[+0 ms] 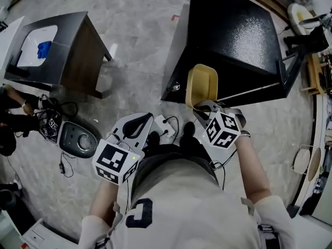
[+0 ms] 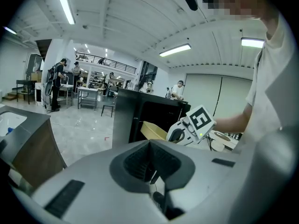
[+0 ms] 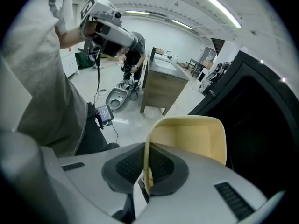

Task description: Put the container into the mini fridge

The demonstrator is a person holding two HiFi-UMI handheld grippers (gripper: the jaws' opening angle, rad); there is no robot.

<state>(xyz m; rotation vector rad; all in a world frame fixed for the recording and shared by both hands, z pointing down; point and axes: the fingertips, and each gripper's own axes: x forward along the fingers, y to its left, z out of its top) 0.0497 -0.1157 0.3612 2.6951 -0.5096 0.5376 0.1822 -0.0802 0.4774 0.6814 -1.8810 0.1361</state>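
A pale yellow rectangular container [image 1: 201, 85] is held by its rim in my right gripper [image 1: 203, 108], tilted on edge just in front of the black mini fridge [image 1: 233, 40]. Along the right gripper's jaws, the container [image 3: 191, 136] has its wall pinched between the pads and the fridge [image 3: 261, 125] stands dark to the right. My left gripper [image 1: 136, 127] hangs near my waist, shut with nothing between its pads. From the left gripper's camera, its jaws [image 2: 149, 164] meet, and beyond them are the container [image 2: 154, 130] and the right gripper [image 2: 187, 129].
A dark wooden side table [image 1: 57, 51] with a white top and a blue object [image 1: 44, 48] stands at the left. A grey device [image 1: 78, 139] with cables lies on the floor at my left. Another person's arm [image 1: 10, 105] shows at the left edge. Shelving [image 1: 311, 40] is at the right.
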